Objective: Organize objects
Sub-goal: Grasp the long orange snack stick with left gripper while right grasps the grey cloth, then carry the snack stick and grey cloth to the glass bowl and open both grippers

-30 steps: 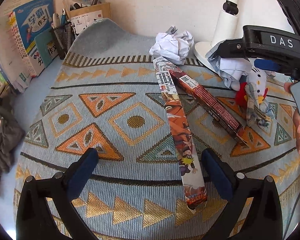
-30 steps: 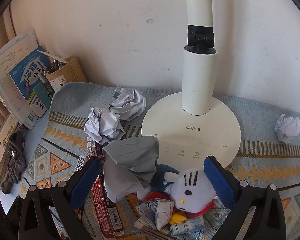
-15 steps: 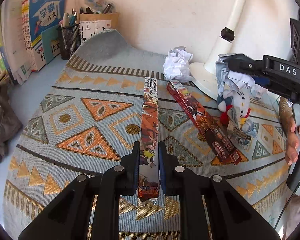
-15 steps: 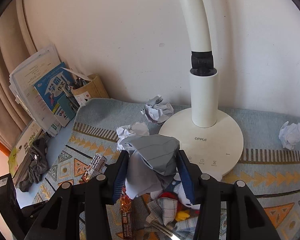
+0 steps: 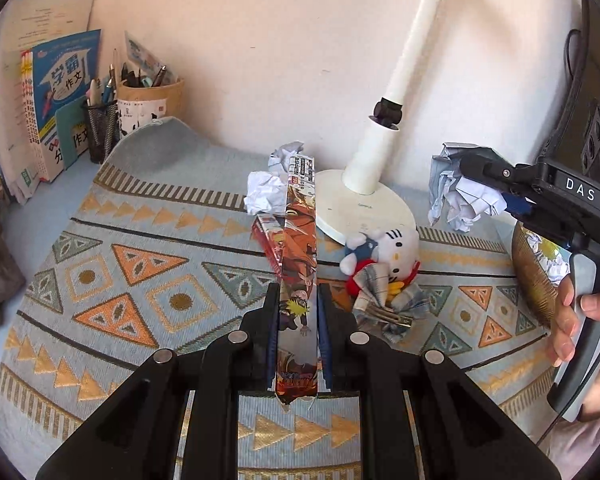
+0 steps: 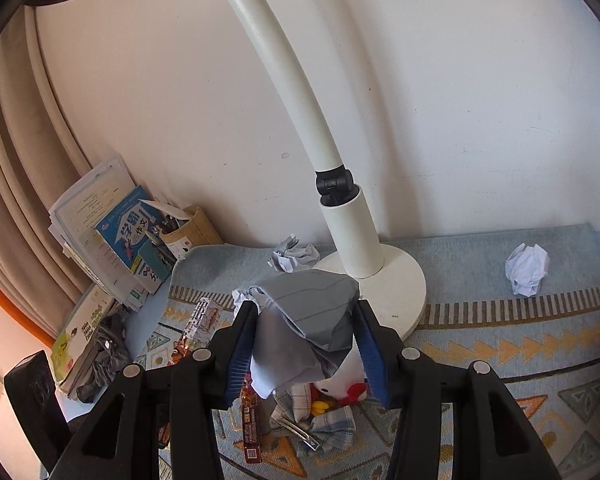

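The left tool is clamped on a long comic-printed box, lifted above the patterned mat. The right tool grips a crumpled paper wad, held above the plush toy beside the lamp base.

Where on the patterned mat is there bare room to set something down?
Free: the patterned mat's left half, between the black mesh pen cup and the long orange comic-print box. Crowded: around the white lamp base and white cat plush toy.
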Tool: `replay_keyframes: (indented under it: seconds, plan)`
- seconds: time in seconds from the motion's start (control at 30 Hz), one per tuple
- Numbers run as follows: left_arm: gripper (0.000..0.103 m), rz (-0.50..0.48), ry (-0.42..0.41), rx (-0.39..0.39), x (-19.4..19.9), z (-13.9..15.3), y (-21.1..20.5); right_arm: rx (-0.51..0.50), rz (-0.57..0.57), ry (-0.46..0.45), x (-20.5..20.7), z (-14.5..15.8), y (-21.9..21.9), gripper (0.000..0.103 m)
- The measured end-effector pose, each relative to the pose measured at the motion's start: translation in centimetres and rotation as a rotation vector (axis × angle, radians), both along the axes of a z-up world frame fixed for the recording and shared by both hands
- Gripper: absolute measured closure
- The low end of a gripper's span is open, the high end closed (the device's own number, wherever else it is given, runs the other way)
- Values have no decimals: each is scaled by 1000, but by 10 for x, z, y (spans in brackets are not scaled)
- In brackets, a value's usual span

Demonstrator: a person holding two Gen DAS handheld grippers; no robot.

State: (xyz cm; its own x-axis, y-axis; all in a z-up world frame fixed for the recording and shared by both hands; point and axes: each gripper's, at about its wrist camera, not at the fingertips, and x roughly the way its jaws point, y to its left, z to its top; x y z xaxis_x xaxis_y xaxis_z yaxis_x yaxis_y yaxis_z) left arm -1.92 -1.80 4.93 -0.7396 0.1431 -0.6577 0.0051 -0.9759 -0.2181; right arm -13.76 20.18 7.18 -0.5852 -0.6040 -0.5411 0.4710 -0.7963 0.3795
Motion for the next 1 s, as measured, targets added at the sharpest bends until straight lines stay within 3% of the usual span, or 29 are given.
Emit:
replay_keyframes:
  seconds: [0.13,0.43,0.83,1.0]
  plan:
    - [90,-15,6,-39,-2,8,24,-25,-16,-5,1,3,25,55]
    - [90,-133,39,18,-16,27,87,-18,-89,17,1,15,91,55]
    - [90,-419,101,46,-37,57,223,-8,-351,41,-13,32,232,55]
    - [89,-515,124,45,-39,60,276,67,-467,38,-16,28,278,55]
